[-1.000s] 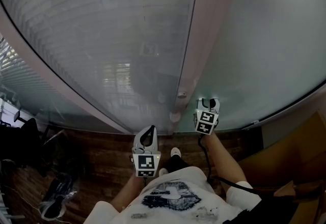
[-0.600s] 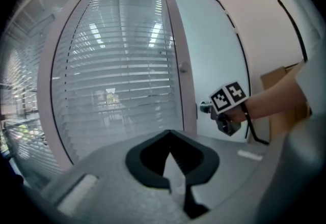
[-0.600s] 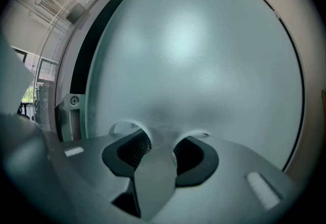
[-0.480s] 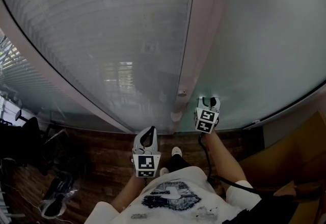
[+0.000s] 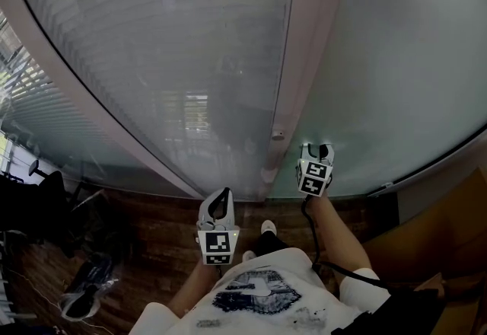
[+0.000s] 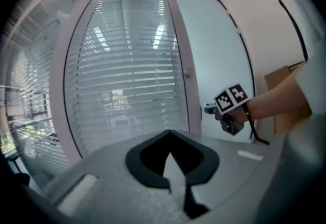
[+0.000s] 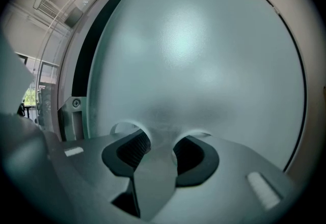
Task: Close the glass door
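The frosted glass door (image 5: pixel 396 59), far right, might not close if the grey right gripper (image 5: pixel 316 149), empty jaws half open against it, slips on the smooth glass; the grey left gripper (image 5: pixel 223 195), jaws pressed together and empty, waits near.

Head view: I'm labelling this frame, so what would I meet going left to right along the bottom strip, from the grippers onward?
left gripper → white shoe → right gripper → cardboard box
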### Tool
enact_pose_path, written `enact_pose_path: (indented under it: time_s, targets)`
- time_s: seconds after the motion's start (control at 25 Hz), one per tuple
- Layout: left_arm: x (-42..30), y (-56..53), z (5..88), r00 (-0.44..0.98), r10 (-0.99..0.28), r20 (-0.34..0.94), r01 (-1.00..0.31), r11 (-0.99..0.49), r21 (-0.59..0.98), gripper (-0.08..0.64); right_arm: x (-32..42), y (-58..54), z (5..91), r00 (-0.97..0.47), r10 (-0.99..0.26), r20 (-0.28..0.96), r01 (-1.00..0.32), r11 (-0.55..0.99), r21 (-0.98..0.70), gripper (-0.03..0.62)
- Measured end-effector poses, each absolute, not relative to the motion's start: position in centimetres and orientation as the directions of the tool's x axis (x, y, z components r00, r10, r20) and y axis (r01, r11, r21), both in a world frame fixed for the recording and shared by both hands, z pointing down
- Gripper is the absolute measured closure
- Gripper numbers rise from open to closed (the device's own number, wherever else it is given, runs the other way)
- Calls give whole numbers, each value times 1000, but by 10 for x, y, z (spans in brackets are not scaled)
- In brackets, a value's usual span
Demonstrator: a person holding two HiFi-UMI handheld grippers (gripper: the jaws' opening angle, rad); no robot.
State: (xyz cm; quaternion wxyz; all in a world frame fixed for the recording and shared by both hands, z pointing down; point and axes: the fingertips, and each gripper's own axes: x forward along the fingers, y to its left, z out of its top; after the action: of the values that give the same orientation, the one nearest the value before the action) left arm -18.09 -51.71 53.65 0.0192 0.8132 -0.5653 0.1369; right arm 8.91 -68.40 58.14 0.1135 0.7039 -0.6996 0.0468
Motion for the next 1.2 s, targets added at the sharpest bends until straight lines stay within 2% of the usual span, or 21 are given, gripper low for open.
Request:
enact_pose_path:
  time_s: [0.4,0.48,0.6,0.72,1.2]
  targets:
    - [-196,-483,538,305,-919,251,-931,-343,-123,558,89,-650,579,-25,-961,275,-998,41,53,433]
    - [-195,-476,539,317,-915,251,-927,-355,-123,558,90,-637,577,-22,-963,270,-998,38,56,451]
    - [-191,-467,540,338,-906,254,-918,-377,-122,557,90,-618,577,-34,-961,275,-998,50,49,524]
    - [-187,-460,542,353,-900,255,-912,-392,-120,557,90,-602,579,-36,-959,281,-998,52,48,546]
    - [-166,-440,547,411,-871,270,-882,-455,-122,558,83,-548,553,-68,-971,231,-997,76,24,577]
